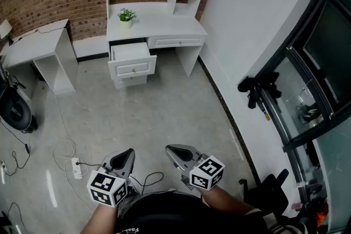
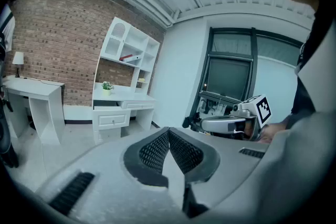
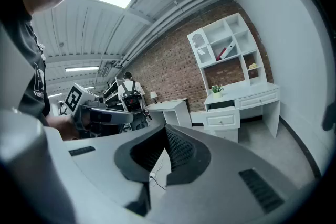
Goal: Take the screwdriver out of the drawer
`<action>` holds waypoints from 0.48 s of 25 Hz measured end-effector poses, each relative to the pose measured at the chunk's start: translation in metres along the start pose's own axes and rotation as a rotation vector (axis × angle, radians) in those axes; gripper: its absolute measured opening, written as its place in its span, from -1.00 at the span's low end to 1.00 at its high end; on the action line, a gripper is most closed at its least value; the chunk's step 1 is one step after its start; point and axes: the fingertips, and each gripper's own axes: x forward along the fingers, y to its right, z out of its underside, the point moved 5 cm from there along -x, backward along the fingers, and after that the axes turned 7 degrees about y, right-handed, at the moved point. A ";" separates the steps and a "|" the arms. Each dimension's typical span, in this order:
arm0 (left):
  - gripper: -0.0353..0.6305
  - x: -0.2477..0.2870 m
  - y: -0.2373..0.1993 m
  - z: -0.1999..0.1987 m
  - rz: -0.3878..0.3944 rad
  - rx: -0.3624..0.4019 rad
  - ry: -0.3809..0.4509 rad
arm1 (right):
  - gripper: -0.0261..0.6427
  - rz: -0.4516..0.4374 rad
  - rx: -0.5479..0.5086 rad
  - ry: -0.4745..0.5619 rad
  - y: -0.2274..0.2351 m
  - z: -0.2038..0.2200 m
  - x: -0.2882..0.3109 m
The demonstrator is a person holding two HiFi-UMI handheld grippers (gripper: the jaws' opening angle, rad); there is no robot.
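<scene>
Count: 1 white hutch desk (image 1: 156, 24), 1 plain white table (image 1: 38, 44) to its left. On the hutch desk: 1 small green potted plant (image 1: 126, 16), 1 open white drawer (image 1: 131, 60), 1 shut white drawer (image 1: 175, 41). Grey handheld grippers: 2, left gripper (image 1: 128, 152) and right gripper (image 1: 170, 148).

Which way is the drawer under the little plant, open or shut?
Open. The drawer sticks out from the white desk, past the shut drawer beside it. What's inside cannot be told.

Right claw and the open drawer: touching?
Apart. Head view shows a wide stretch of floor lying between the right claw and the open drawer.
</scene>
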 end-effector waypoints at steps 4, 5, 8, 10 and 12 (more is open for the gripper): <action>-0.84 -0.001 -0.005 -0.003 0.007 0.002 0.005 | -0.92 -0.006 0.003 -0.003 -0.004 0.000 0.006; -0.84 -0.001 -0.007 -0.003 0.009 0.001 0.008 | -0.92 -0.008 0.002 -0.006 -0.005 0.001 0.008; -0.84 0.000 -0.009 -0.002 0.017 -0.004 0.012 | -0.92 -0.012 -0.001 -0.018 -0.007 0.004 0.012; -0.84 0.000 -0.011 -0.001 0.021 -0.012 0.013 | -0.92 -0.013 -0.004 -0.026 -0.009 0.005 0.014; -0.84 0.000 -0.012 0.000 0.023 -0.020 0.013 | -0.92 -0.014 -0.008 -0.033 -0.010 0.005 0.015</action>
